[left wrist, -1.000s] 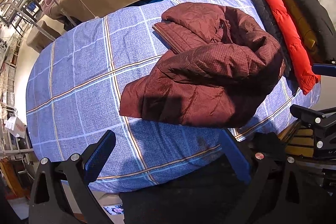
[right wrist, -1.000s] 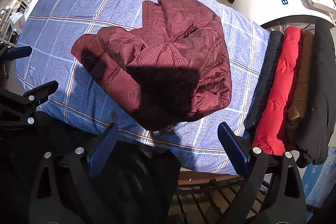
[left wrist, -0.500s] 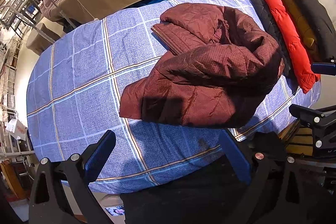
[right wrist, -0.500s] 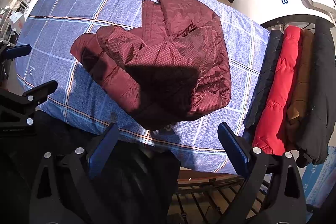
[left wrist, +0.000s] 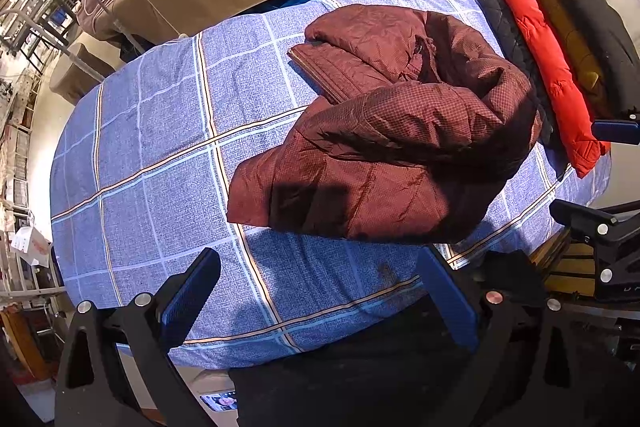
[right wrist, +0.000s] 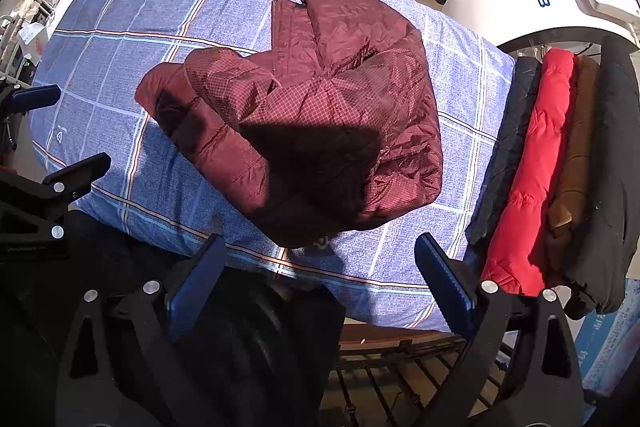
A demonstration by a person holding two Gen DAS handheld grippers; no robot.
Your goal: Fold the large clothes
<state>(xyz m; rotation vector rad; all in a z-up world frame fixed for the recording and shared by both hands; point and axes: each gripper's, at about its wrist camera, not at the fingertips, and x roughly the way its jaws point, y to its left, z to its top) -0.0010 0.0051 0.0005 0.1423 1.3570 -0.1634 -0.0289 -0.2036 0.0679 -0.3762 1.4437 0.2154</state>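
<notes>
Lying crumpled toward the right end of the blue checked bedspread (left wrist: 152, 155), the maroon padded jacket (left wrist: 400, 131) reached its near edge. Both tongs hung clear of it off that near edge, the left gripper (left wrist: 316, 299) and the right gripper (right wrist: 320, 279) each spread wide and empty. Folded jackets (right wrist: 560, 163) lay stacked along the right edge.

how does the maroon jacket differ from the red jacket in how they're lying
The maroon jacket lies bunched and crumpled in the middle of the blue checked sheet, one sleeve thrown across it; the red jacket lies as a long narrow strip at the sheet's edge. The maroon jacket lies alone, the red jacket is packed between a dark jacket and a brown one. Both are padded jackets, and neither gripper touches them.
</notes>
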